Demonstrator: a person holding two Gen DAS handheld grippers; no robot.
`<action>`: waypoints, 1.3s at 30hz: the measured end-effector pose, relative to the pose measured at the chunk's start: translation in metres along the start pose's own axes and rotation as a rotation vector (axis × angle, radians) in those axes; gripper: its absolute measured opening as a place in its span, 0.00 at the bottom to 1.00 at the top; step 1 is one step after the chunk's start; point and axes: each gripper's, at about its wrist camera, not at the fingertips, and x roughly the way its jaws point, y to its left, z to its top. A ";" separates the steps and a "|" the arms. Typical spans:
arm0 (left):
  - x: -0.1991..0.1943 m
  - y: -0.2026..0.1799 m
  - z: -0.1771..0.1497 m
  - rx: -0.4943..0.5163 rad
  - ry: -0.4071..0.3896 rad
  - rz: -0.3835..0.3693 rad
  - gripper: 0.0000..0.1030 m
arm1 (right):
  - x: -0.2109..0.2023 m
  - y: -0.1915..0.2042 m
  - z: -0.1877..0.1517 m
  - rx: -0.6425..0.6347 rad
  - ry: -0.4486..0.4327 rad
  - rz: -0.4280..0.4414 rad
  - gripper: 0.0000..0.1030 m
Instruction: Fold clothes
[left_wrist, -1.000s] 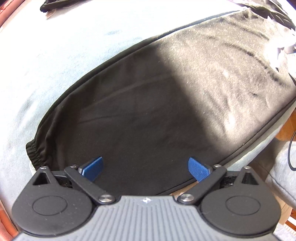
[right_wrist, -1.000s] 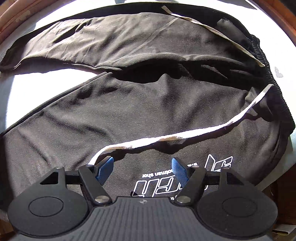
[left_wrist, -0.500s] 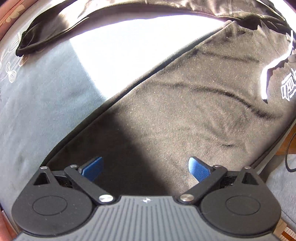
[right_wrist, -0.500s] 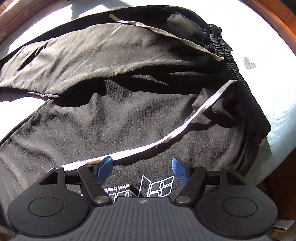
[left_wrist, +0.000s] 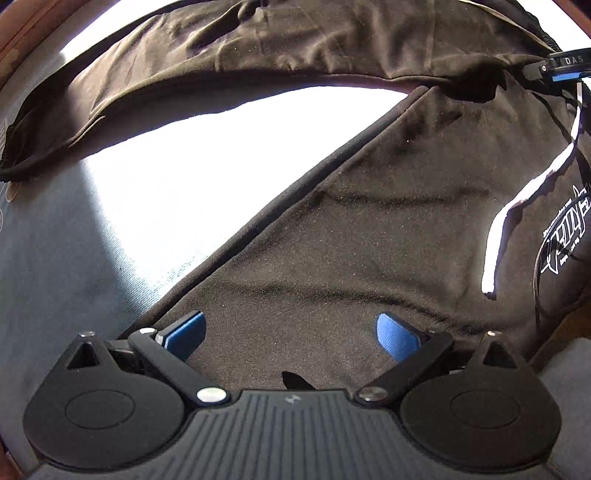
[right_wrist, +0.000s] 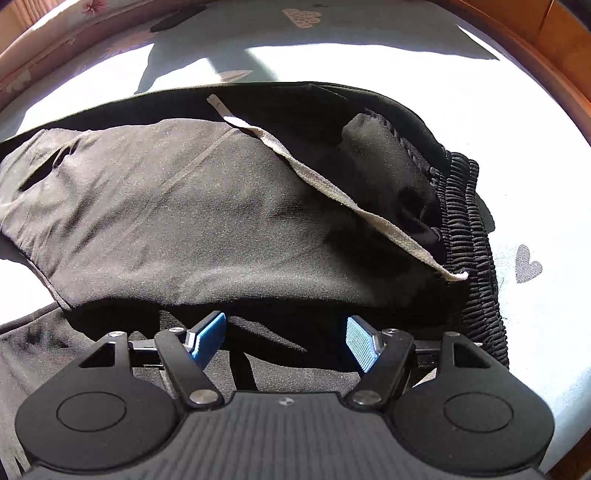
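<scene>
Black jogging trousers (left_wrist: 369, 229) lie spread on a pale sheet, both legs apart in a V. My left gripper (left_wrist: 291, 336) hovers open over the near leg, nothing between its blue pads. A white drawstring (left_wrist: 495, 236) and a white printed logo (left_wrist: 565, 236) show at the right. My right gripper (right_wrist: 286, 341) hangs open above the crotch of the trousers (right_wrist: 184, 221), close to the ribbed waistband (right_wrist: 469, 236) and the other drawstring end (right_wrist: 332, 192). The right gripper's tip (left_wrist: 554, 68) shows at the upper right of the left wrist view.
The pale sheet (left_wrist: 192, 177) carries small heart prints (right_wrist: 526, 264) and is brightly sunlit between the legs. A wooden bed frame (right_wrist: 546, 55) curves round the far right edge. Grey cloth (left_wrist: 569, 362) lies off the near right side.
Both grippers slid along the trousers toward the waist: the left from the cuff end up the leg, the right from the logo to the crotch and waistband. Both stayed open.
</scene>
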 end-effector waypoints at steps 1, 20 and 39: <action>0.001 -0.001 0.002 0.000 0.001 -0.001 0.96 | 0.006 -0.004 0.002 0.005 0.012 -0.006 0.73; 0.006 0.030 0.012 -0.065 -0.068 -0.035 0.96 | -0.015 -0.020 0.009 0.255 0.021 -0.019 0.73; 0.006 0.253 0.018 -0.391 -0.338 -0.093 0.96 | -0.056 0.273 0.041 -0.089 -0.051 0.296 0.73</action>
